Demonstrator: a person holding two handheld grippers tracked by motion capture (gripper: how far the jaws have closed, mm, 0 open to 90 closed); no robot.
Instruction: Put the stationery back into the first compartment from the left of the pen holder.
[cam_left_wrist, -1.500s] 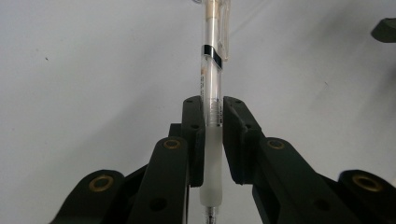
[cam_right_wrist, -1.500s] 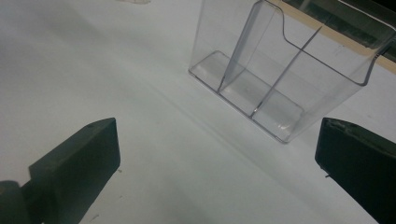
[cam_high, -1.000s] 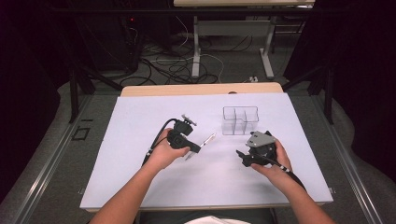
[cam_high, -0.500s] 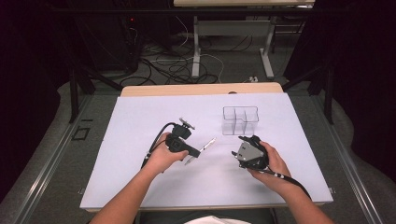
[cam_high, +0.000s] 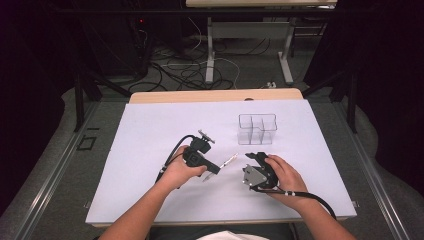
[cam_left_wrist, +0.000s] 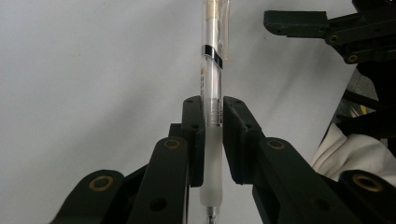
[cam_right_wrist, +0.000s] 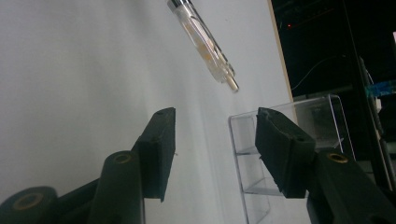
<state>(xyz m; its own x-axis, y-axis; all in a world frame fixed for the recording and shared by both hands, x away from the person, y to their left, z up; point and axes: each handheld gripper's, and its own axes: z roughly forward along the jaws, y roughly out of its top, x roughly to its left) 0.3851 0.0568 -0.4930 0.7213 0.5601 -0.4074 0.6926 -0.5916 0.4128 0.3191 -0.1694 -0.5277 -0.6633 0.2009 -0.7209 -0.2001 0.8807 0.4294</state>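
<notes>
On the white counter (cam_high: 150, 150) stands a clear plastic divided box (cam_high: 257, 128), near it the right gripper (cam_high: 256, 161) whose empty jaws have just been closing, and the left gripper (cam_high: 214, 170) clamps a clear plastic pen (cam_left_wrist: 211, 84) above the counter.

Left tongs (cam_high: 214, 171) clamped tight and pointing right; right tongs (cam_high: 256, 158), jaws just closing with nothing between, pointing away.

The left gripper (cam_left_wrist: 212, 135) clamps a clear pen (cam_left_wrist: 212, 93) between its black jaws above the white worktop (cam_left_wrist: 93, 70); the right gripper (cam_left_wrist: 336, 32) hovers nearby.
</notes>
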